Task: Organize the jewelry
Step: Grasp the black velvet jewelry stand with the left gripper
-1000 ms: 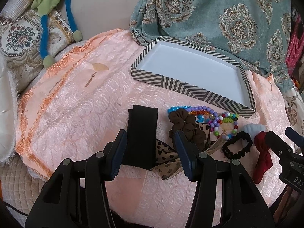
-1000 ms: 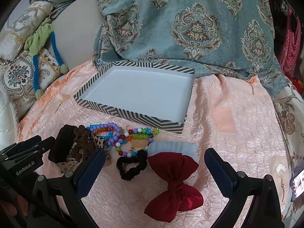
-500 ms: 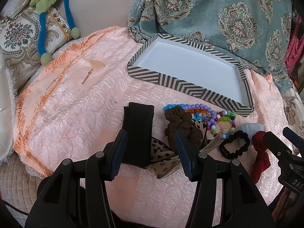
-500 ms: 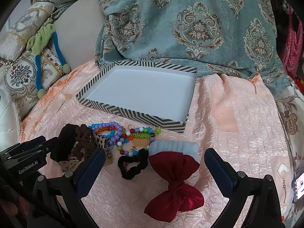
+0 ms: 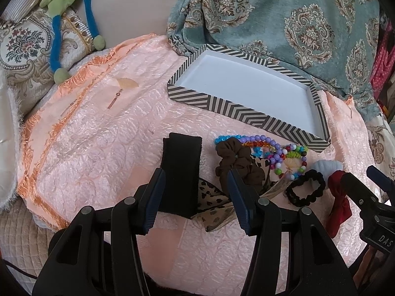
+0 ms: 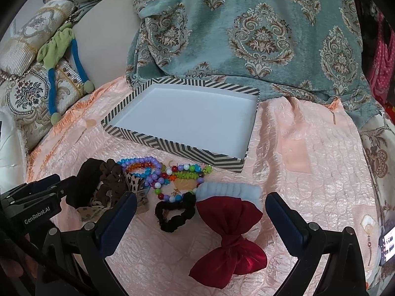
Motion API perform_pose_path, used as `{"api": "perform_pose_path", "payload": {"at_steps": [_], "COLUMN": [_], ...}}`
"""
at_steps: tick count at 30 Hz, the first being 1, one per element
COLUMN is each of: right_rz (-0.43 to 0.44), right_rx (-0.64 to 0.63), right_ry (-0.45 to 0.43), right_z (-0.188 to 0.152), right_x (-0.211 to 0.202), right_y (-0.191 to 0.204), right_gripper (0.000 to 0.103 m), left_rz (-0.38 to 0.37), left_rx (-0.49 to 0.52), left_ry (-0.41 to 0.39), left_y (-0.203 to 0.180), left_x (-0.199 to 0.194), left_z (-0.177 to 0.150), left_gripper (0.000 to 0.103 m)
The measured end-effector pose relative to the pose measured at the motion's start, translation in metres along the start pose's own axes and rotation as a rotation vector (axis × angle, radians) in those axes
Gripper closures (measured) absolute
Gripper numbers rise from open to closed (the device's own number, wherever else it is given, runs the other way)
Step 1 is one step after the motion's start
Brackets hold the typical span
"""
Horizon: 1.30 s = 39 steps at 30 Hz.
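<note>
Your left gripper (image 5: pixel 195 192) has its jaws apart and holds nothing; the black band (image 5: pixel 181 172) lies between its fingers, leaning toward the left one, on the pink quilt (image 5: pixel 98 148). At 1 o'clock from it sits the brown scrunchie (image 5: pixel 237 162), resting on a leopard-print ribbon (image 5: pixel 214 197), and the beads (image 5: pixel 276 153) lie just beyond, close against the near wall of the striped box (image 5: pixel 246 116), whose white floor is bare. Your right gripper (image 6: pixel 201 219) is spread wide, gripping nothing, with the red bow (image 6: pixel 229 239) between its fingers. A pale blue band (image 6: pixel 229 190) touches the bow at 12 o'clock, and the black scrunchie (image 6: pixel 175 212) lies just beside the bow at 10 o'clock. The box sits at 12 o'clock, well beyond the pile, against the teal blanket (image 6: pixel 246 24).
</note>
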State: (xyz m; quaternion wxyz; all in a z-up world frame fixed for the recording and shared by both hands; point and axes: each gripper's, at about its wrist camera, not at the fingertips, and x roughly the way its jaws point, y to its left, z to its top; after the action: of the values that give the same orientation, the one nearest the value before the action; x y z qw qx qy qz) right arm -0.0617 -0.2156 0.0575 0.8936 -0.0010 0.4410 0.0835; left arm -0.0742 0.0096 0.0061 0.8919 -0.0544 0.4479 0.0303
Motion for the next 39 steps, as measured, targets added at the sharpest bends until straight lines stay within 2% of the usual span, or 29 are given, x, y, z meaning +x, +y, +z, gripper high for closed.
{"api": "perform_pose_path", "payload": {"at_steps": [39], "right_rz": [0.012], "right_rx": [-0.004], "right_ry": [0.012], "right_z": [0.001], "right_x": [0.000], "right_y": [-0.005], "right_gripper": [0.000], "left_rz": [0.027], "left_rx": [-0.010], "left_ry": [-0.001], "left_y": [0.013], "left_x": [-0.004], "left_z": [0.003], "left_gripper": [0.051]}}
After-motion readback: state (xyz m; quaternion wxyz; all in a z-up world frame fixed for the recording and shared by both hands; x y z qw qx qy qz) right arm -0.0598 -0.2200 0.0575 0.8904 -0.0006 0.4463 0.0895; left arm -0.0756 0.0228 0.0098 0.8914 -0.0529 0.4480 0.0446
